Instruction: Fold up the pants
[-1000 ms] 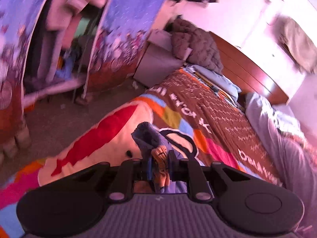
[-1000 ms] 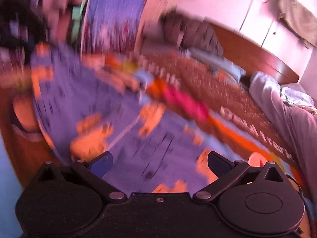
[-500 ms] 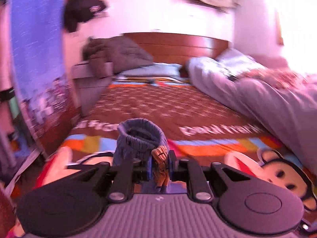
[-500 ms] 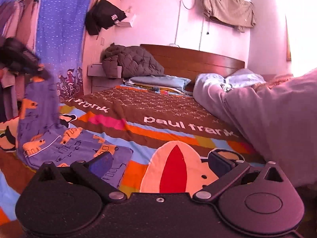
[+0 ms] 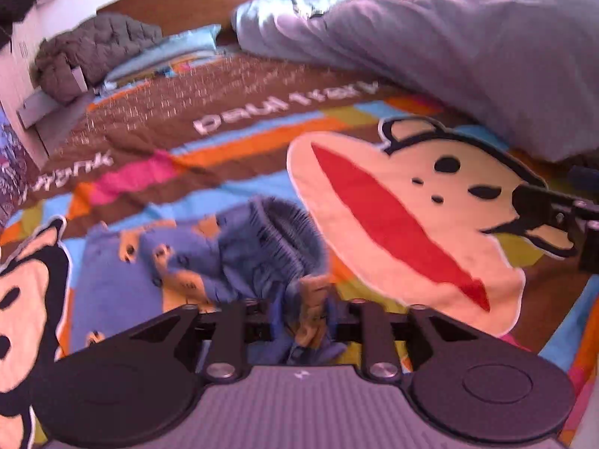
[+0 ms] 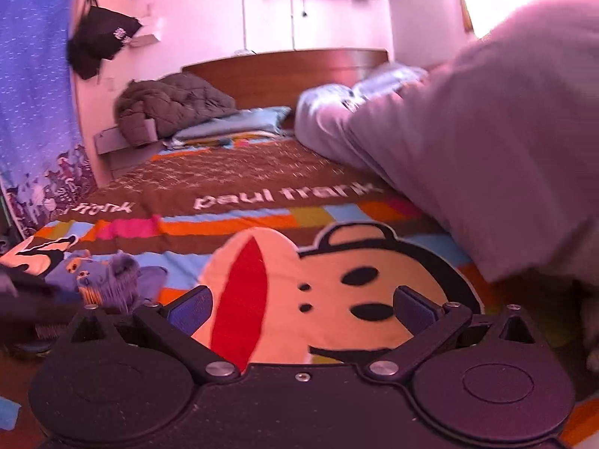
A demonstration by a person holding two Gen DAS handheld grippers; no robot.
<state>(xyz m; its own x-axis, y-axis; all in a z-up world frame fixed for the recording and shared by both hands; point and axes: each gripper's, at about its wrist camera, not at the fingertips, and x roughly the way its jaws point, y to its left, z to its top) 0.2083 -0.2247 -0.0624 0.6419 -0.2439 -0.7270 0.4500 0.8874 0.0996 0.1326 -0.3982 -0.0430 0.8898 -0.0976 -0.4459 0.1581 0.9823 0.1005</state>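
The blue pants [image 5: 239, 258] with orange pictures are being pinched by the left gripper [image 5: 305, 308], whose fingers are pressed together on a bunch of the cloth. The rest of the pants is lying crumpled on the bedspread [image 5: 262, 119], just to the left of the big monkey face [image 5: 404, 220] printed on it. The stretchy waistband is being held up, right beside the monkey's red mouth. The right gripper [image 6: 299, 305] is being held over the monkey face with its fingers spread wide and nothing between them. In the right wrist view, the pants [image 6: 108, 277] are being seen left of the monkey face. A grey quilt [image 6: 486, 149] is piled on the bed to the right of the monkey face.
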